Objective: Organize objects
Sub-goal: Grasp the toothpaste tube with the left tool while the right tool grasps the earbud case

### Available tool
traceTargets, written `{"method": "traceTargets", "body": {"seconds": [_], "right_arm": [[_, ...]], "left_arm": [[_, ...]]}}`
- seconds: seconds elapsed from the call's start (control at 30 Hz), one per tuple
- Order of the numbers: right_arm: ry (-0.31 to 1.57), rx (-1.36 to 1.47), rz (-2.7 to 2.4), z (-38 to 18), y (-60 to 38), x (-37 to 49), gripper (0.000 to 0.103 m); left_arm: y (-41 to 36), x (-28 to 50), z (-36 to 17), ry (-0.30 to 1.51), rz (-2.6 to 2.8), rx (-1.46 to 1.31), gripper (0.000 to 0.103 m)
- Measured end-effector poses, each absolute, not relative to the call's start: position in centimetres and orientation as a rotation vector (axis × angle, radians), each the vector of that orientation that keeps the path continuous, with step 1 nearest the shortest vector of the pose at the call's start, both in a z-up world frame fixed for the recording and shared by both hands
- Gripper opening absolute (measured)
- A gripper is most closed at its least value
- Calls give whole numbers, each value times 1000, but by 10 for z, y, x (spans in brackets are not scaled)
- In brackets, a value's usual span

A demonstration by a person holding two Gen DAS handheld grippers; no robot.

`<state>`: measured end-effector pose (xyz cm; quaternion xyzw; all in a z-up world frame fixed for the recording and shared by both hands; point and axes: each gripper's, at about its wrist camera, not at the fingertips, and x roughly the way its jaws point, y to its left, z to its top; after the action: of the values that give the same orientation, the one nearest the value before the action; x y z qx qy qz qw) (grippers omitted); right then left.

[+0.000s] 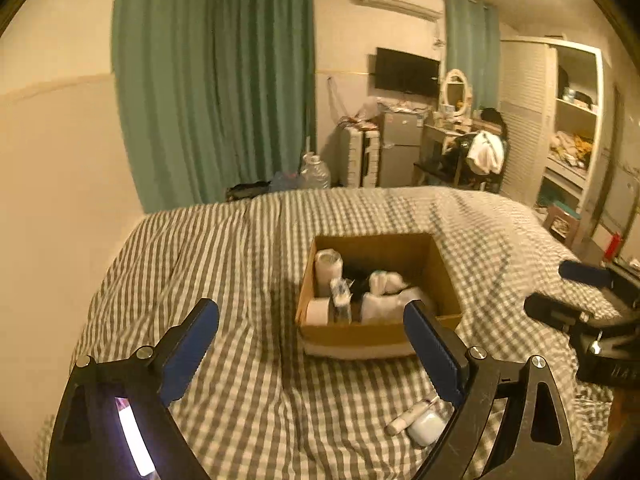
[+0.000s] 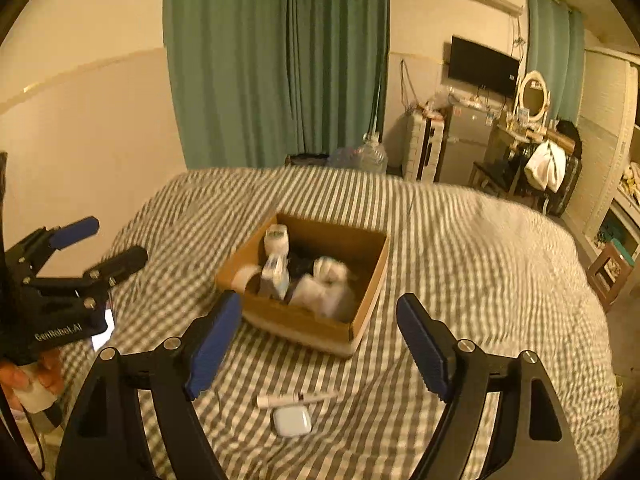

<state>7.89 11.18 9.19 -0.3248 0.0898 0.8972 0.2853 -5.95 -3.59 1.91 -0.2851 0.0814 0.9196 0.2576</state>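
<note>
An open cardboard box (image 1: 444,272) (image 2: 372,280) stands on the checked bed and holds white rolls, a small bottle and dark items. A white pen-like tube (image 2: 296,399) (image 1: 408,416) and a white earbud case (image 2: 291,421) (image 1: 427,428) lie on the blanket in front of the box. My left gripper (image 1: 312,340) is open and empty, short of the box; it also shows in the right wrist view (image 2: 108,244). My right gripper (image 2: 320,340) is open and empty above the tube and case; it also shows in the left wrist view (image 1: 560,292).
The grey-and-white checked bed (image 2: 480,260) fills the foreground. A lit phone (image 1: 134,436) lies on the bed at the left. Green curtains (image 1: 216,80), a water jug (image 1: 316,172), a fridge (image 1: 400,152), a dresser and open shelves (image 1: 572,128) stand beyond the bed.
</note>
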Motion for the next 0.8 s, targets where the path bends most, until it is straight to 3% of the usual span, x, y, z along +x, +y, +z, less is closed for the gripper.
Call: {"method": "traceTargets", "body": {"seconds": [0.37,0.67,0.8], "right_arm": [[497,-1235,2288,-67,126,60,80],[460,-1524,2191,-135,116,35,79],[466,-1611,2160,-151,113,27,59]], "left_arm": [[-18,-62,-106,324,2434,-985,96],[-12,-71,-155,432,2384,-1089,96],[-15,-69,-160,434,2374,-1105,96]]}}
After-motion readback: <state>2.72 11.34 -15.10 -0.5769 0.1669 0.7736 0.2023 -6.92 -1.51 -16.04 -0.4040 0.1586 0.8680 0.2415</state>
